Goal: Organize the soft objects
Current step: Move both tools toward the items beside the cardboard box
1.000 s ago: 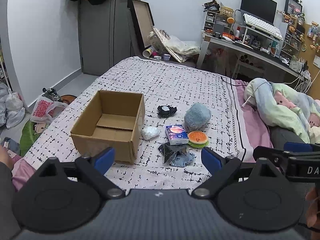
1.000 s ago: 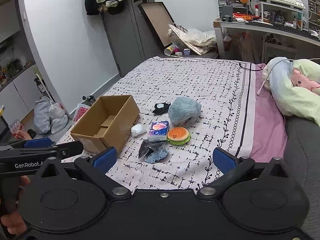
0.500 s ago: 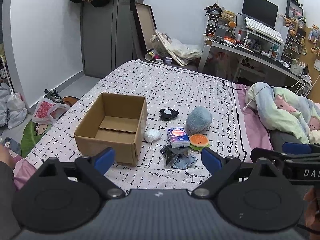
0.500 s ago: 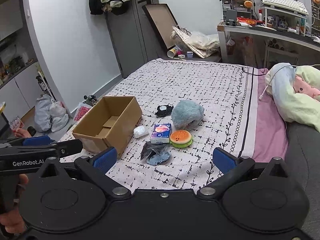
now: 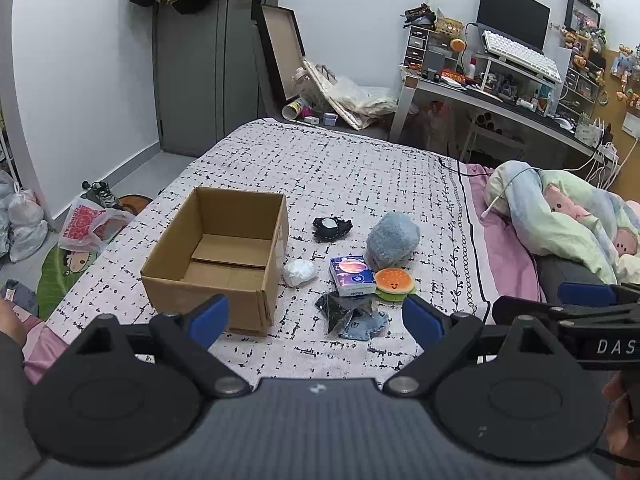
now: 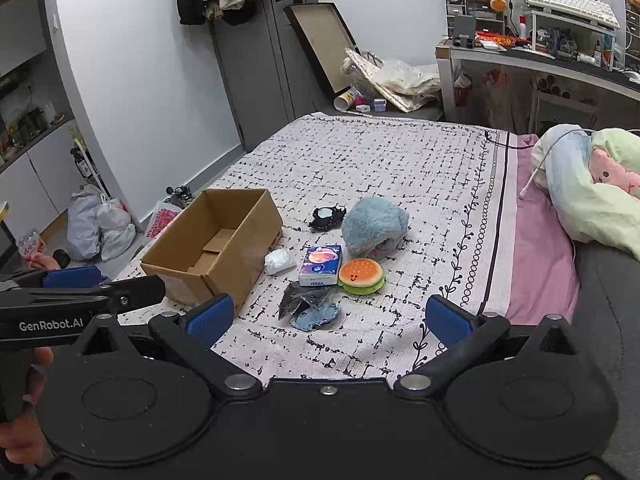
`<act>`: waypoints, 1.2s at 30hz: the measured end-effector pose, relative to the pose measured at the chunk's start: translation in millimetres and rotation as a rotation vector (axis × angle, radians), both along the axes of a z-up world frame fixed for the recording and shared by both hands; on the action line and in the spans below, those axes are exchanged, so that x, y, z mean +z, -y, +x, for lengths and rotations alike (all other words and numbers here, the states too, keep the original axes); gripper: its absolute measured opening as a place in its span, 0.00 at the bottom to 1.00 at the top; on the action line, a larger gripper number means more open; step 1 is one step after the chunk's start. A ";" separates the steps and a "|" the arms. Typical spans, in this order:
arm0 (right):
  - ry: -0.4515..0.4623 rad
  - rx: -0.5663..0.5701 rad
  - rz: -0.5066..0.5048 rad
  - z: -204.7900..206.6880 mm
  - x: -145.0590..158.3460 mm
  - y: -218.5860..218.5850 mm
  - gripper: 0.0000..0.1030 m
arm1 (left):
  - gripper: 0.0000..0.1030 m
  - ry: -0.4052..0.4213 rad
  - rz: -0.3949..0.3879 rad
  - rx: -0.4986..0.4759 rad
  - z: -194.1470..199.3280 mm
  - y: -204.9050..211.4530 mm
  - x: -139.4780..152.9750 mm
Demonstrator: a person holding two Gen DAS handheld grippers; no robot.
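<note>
Soft things lie in a loose cluster on the bed [image 5: 360, 168], just right of an open cardboard box [image 5: 218, 260] (its flaps folded flat inside, nothing else in it). Largest is a fuzzy blue-grey plush [image 5: 392, 240], a rounded lump at the far right of the group. In front of it sits a burger plush [image 5: 394, 283], orange top with a small drawn face and a green rim, touching a tissue pack [image 5: 352, 275] printed with a planet. Nearest the grippers is a crumpled denim pouch [image 5: 354, 318], dark and pale blue. A white wad [image 5: 299, 273] rests just beside the box wall, and a small black item with a white centre [image 5: 331, 227] lies farther back; what it is cannot be told.

The left gripper [image 5: 316, 316] and the right gripper [image 6: 328, 312] both hover above the near edge of the bed, fingers spread wide and grasping nothing.

The bedspread is white with black dashes and a pink border. A pastel quilt [image 5: 560, 220] is bunched at the right. Beyond stand a grey door [image 5: 200, 60] and a cluttered desk [image 5: 500, 96] with a keyboard.
</note>
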State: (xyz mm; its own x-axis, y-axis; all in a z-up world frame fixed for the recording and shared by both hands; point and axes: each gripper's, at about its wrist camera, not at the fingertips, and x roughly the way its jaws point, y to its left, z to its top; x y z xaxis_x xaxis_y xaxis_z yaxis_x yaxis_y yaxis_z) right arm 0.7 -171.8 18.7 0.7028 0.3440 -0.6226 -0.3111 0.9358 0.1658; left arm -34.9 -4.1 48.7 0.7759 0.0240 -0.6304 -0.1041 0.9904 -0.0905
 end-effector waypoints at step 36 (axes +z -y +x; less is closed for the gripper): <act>-0.116 0.014 0.097 107.4 -30.7 17.0 0.98 | 0.87 -0.114 -0.083 -0.069 101.1 -13.0 -38.6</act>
